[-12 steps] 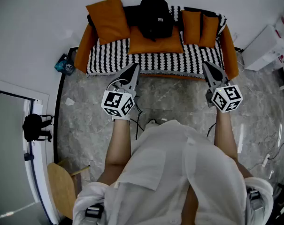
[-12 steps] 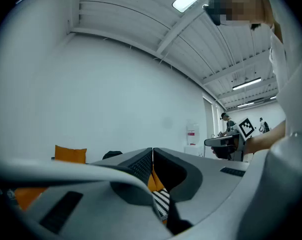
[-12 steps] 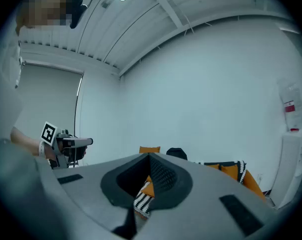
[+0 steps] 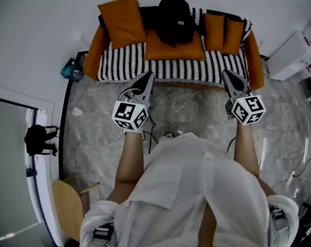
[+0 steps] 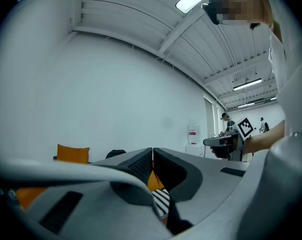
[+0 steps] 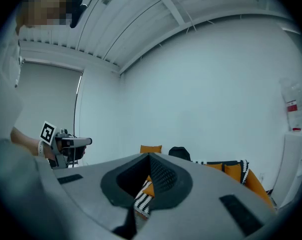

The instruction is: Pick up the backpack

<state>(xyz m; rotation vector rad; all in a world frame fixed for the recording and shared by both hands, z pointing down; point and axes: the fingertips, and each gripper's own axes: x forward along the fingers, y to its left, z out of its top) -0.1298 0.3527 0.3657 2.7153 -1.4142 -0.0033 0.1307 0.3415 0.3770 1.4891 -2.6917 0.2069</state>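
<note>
Clearly, the left gripper [image 4: 149, 76] hangs short of the sofa's [image 4: 170, 68] front edge, jaws pressed together on nothing. The black backpack [image 4: 175, 19] stands at the middle of the sofa's back edge, resting on an orange cushion [image 4: 173, 50]. The right gripper [image 4: 228, 75] also waits before the front edge, closed and empty. If either arrives shut, it will likely only shove the bag over. A pinch on loose fabric could slip, and a low grab might drag the cushion along.
</note>
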